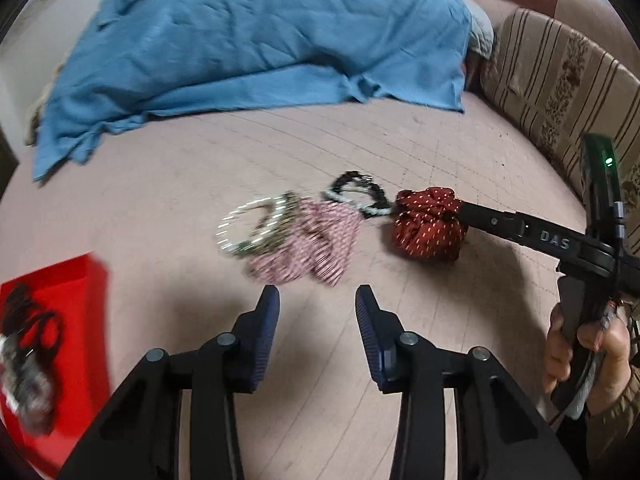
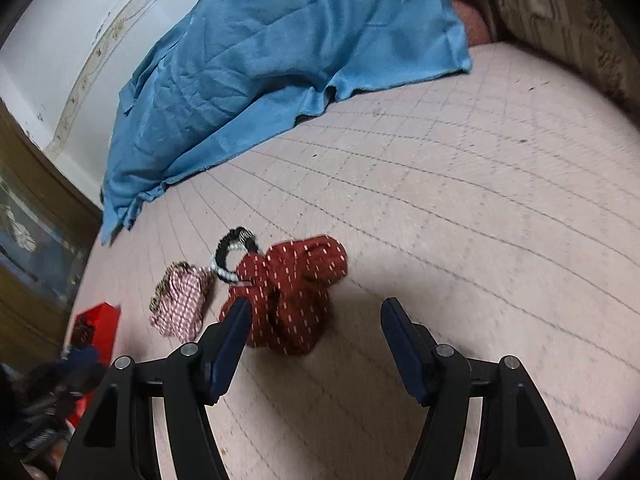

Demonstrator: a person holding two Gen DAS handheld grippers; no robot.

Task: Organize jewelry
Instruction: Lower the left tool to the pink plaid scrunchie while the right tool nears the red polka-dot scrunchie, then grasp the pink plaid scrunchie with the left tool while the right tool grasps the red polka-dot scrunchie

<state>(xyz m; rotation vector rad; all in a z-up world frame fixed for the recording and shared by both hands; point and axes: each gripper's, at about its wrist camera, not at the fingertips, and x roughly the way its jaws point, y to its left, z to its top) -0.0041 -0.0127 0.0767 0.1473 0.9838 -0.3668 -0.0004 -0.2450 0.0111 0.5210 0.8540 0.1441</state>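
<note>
A dark red dotted scrunchie (image 1: 428,226) (image 2: 290,298) lies on the pink quilted bed. A black and white beaded bracelet (image 1: 358,196) (image 2: 232,258) lies beside it. A pink checked scrunchie (image 1: 310,250) (image 2: 182,308) and a shiny bangle (image 1: 252,226) lie to the left. A red box (image 1: 70,320) (image 2: 98,330) at the left holds black and grey hair items. My left gripper (image 1: 316,304) is open and empty, short of the pile. My right gripper (image 2: 316,316) is open, its left finger at the red scrunchie's edge; it enters the left wrist view from the right (image 1: 460,208).
A crumpled blue cloth (image 1: 248,36) (image 2: 280,64) covers the far part of the bed. A striped sofa back (image 1: 560,92) runs along the right. A brown cabinet (image 2: 36,240) stands at the left. My hand (image 1: 584,356) holds the right gripper's handle.
</note>
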